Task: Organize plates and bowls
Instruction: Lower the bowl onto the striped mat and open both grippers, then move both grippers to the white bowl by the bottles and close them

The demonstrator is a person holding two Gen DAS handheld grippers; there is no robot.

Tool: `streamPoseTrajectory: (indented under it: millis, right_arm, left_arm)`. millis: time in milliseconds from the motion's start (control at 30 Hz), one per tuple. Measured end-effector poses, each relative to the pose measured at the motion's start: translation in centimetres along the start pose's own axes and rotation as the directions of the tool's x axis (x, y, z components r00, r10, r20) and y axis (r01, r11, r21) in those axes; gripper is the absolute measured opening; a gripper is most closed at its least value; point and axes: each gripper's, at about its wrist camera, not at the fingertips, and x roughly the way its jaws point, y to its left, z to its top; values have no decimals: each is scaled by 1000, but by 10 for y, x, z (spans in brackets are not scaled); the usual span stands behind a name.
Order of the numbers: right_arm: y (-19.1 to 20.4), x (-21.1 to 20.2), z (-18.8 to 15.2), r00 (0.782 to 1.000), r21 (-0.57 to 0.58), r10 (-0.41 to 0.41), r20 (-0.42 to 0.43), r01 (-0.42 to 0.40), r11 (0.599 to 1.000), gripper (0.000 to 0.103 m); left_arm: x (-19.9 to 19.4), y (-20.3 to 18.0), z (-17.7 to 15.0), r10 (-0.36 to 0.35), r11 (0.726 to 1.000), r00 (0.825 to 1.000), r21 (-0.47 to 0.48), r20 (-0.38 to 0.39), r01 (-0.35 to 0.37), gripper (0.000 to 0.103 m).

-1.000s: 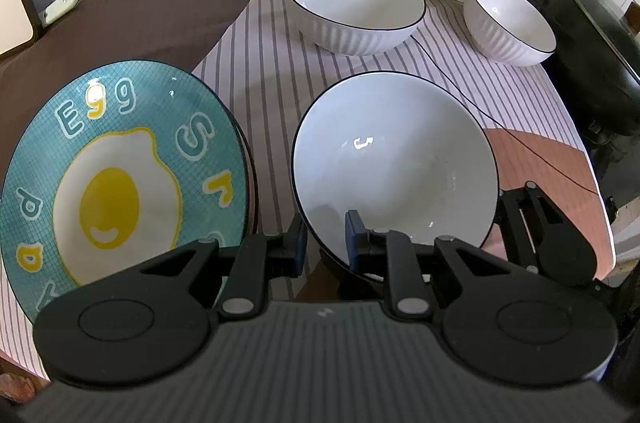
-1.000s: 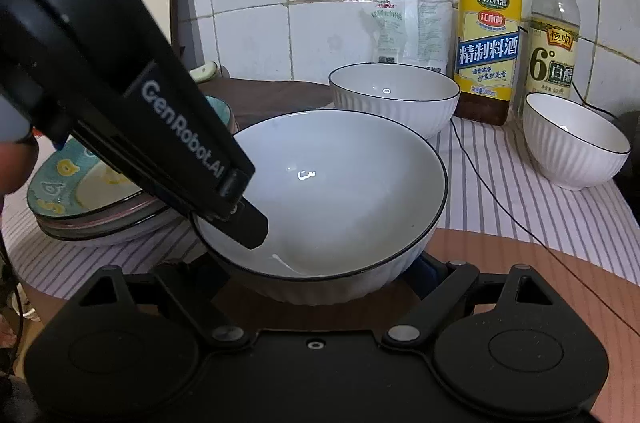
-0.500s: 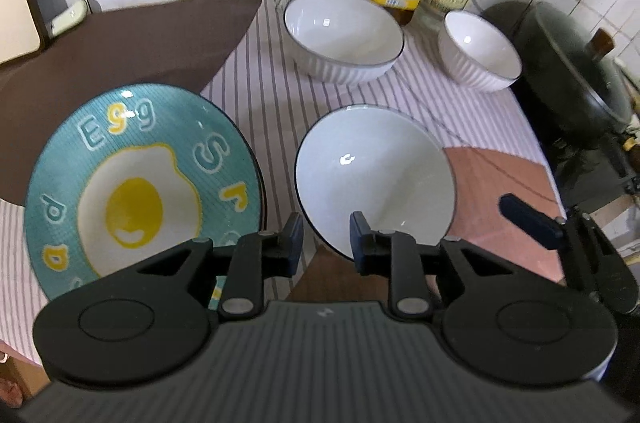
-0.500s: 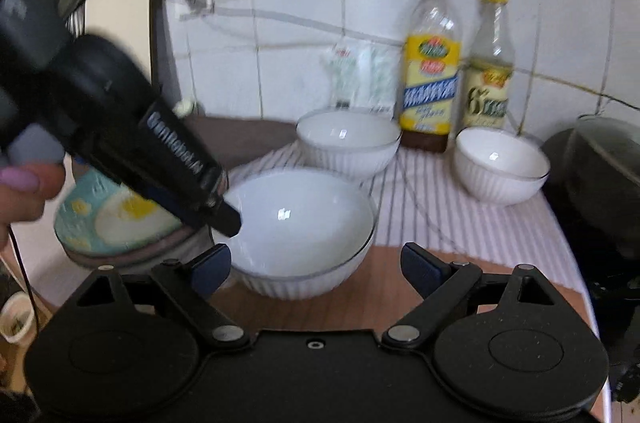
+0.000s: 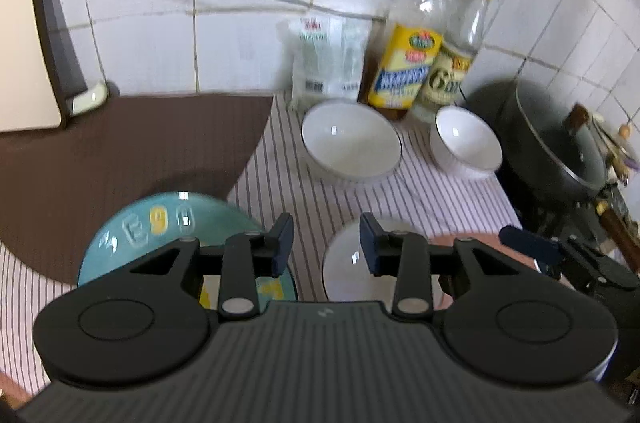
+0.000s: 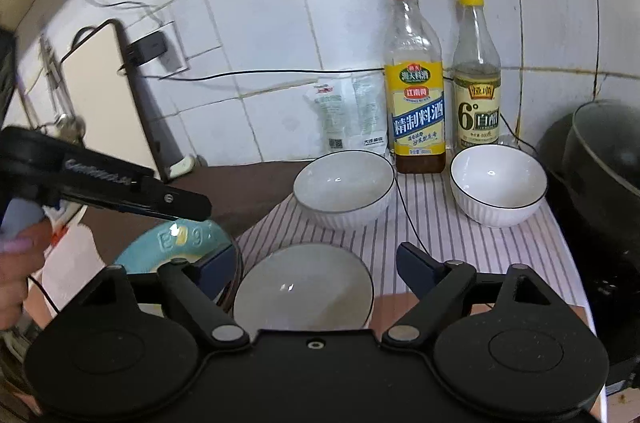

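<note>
Bowls and plates, glazed ceramic: I judge them stiff, slippery, breakable; grip at rims. Egg plate (image 5: 160,223) tops the front-left stack; wide bowl (image 6: 304,287) beside it, front edge. Left gripper (image 5: 326,243), jaws just widened, empty. Right gripper (image 6: 316,263) wide, empty.

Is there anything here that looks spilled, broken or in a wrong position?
Nothing looks spilled or broken. One oddity: a thin black cable lies across the striped cloth between the two far bowls, where it could catch a bowl.
</note>
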Motion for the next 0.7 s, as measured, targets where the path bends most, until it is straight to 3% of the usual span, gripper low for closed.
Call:
streamPoseTrajectory:
  millis: [300, 433, 700]
  right_arm:
    - [-50, 64, 32, 997, 245, 67, -50, -52, 968, 77]
    - [-62, 95, 38, 996, 246, 73, -54, -58, 968, 73]
    - [-83, 148, 46, 990, 280, 55, -132, -16, 960, 56]
  left_arm:
    - [53, 10, 30, 38, 999, 999, -39, 8, -37, 50]
    - [84, 10, 35, 45, 998, 999, -39, 27, -44, 53]
    - [145, 7, 43, 49, 998, 998, -24, -44, -50, 51]
